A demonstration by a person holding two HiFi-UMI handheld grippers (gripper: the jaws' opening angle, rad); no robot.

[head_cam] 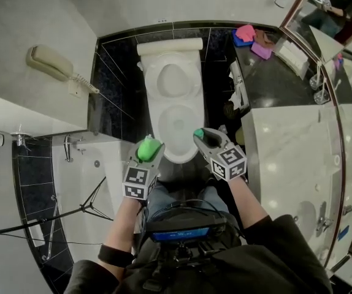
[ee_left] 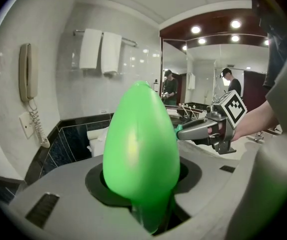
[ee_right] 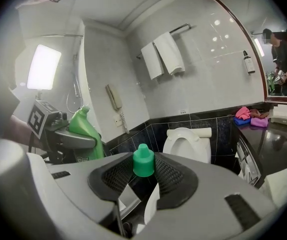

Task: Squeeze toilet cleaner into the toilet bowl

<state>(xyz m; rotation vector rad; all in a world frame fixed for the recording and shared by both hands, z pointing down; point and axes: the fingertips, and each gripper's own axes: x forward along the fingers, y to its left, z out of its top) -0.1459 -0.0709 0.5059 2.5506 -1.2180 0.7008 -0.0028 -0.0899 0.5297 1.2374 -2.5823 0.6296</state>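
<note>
— Any writing worth reading?
— Hardly. Each pair of tongs carries a cube (head_cam: 230,162) of black-and-white square markers. The print low on the green plastic toilet-cleaner bottle (ee_right: 83,134) is too small to make out.
— Where is that bottle?
— Clamped in the left tongs (ee_left: 142,194), jaws pressed on its body. It is roughly upright with the neck up, just beside the front left edge of the white ceramic toilet bowl (head_cam: 177,127) and not touching it.
— And the other pair?
— The right tongs (ee_right: 143,173) are narrowed on a small green plastic cap (ee_right: 143,160), nipped between the ribbed pads.
— The room?
— It's a bathroom with pale wall tiles above and dark veined ones below. A beige wall telephone (head_cam: 50,63) hangs left of the toilet, and white towels (ee_right: 162,58) hang on a rail. To the right there's a pale marble surface (head_cam: 298,158) with a basin. Pink and purple cloths (head_cam: 252,38) lie on a dark surface (head_cam: 274,84) near a mirror (head_cam: 332,8).
— The arms?
— The left forearm (head_cam: 124,225) and right forearm (head_cam: 246,198) reach forward side by side. The tongs are near each other but apart, cubes upward.
</note>
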